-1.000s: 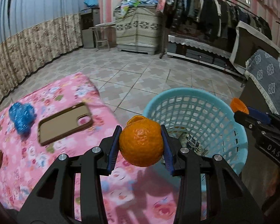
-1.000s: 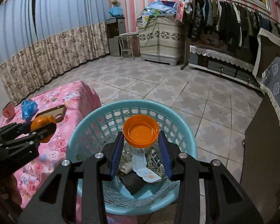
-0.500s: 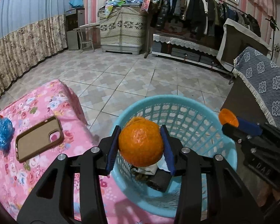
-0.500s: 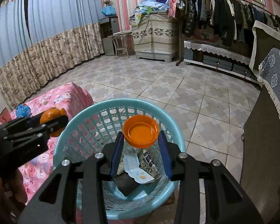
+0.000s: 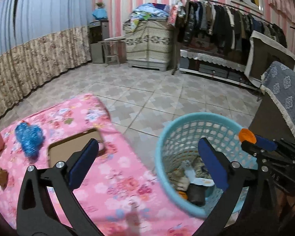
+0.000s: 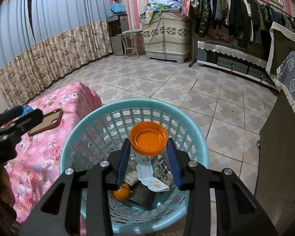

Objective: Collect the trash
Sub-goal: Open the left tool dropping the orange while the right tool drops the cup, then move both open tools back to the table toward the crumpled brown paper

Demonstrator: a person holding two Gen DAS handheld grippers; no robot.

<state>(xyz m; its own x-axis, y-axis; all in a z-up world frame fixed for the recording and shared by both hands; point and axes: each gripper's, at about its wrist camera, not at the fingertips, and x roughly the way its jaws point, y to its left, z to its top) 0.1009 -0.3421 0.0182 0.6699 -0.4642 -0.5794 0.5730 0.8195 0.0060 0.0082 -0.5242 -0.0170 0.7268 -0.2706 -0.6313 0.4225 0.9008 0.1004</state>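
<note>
Orange dropped into the basket; the capped bottle is held right over it, next to go.

The left gripper (image 5: 147, 165) is seen with its jaws just sprung wide and nothing between them, and the orange (image 6: 121, 193) now lies at the bottom of the blue basket (image 6: 84, 125) among paper scraps. The right gripper (image 6: 148, 163) is clamped narrowly on a clear bottle with an orange cap (image 6: 148, 139), cap pointing forward, held directly above the basket's open mouth. Only a release is judged to be needed. A blue wrapper (image 5: 29, 137) is left on the pink cloth (image 5: 118, 177), to the left gripper's side, beside a phone case (image 5: 68, 151).
</note>
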